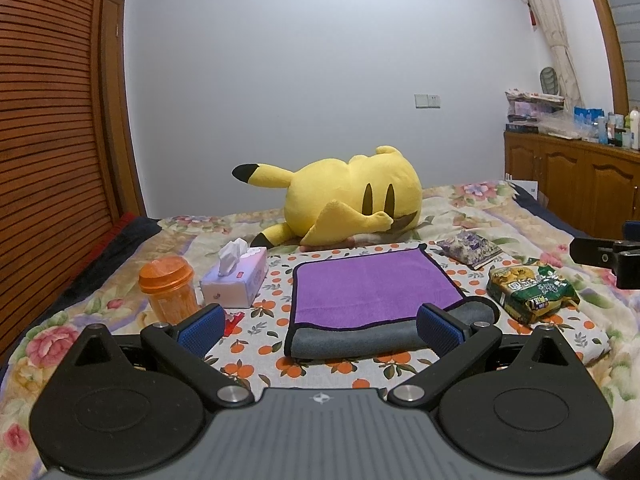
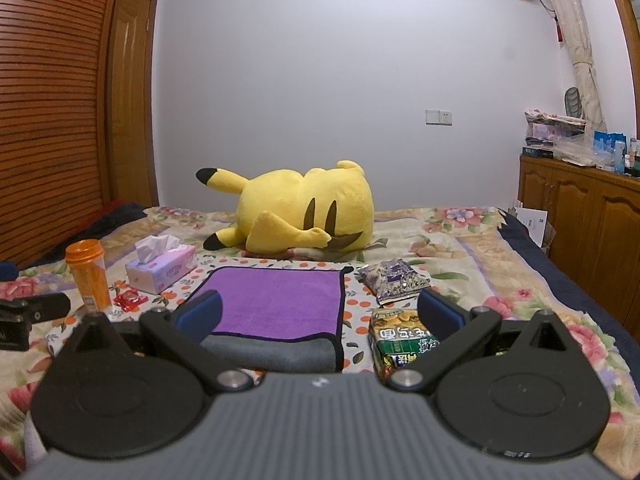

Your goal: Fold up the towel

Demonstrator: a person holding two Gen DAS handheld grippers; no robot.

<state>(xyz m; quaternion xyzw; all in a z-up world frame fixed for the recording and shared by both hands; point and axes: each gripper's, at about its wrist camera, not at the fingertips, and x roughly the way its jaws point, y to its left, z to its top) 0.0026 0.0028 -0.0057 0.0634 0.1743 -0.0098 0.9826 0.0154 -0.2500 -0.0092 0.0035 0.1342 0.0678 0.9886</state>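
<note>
A purple towel (image 1: 372, 286) with a grey underside lies folded on an orange-print cloth (image 1: 280, 284) on the bed; its grey fold faces me. It also shows in the right wrist view (image 2: 276, 300). My left gripper (image 1: 320, 326) is open and empty, hovering just before the towel's near edge. My right gripper (image 2: 320, 312) is open and empty, near the towel's right near corner. The right gripper's body shows at the right edge of the left wrist view (image 1: 608, 256). The left gripper's body shows at the left edge of the right wrist view (image 2: 28, 312).
A yellow plush toy (image 1: 344, 196) lies behind the towel. An orange cup (image 1: 168, 288) and a tissue box (image 1: 236, 280) stand left of it. A green snack bag (image 1: 532, 290) and a purple packet (image 1: 470, 248) lie to the right. Wooden cabinets (image 1: 580, 176) stand far right.
</note>
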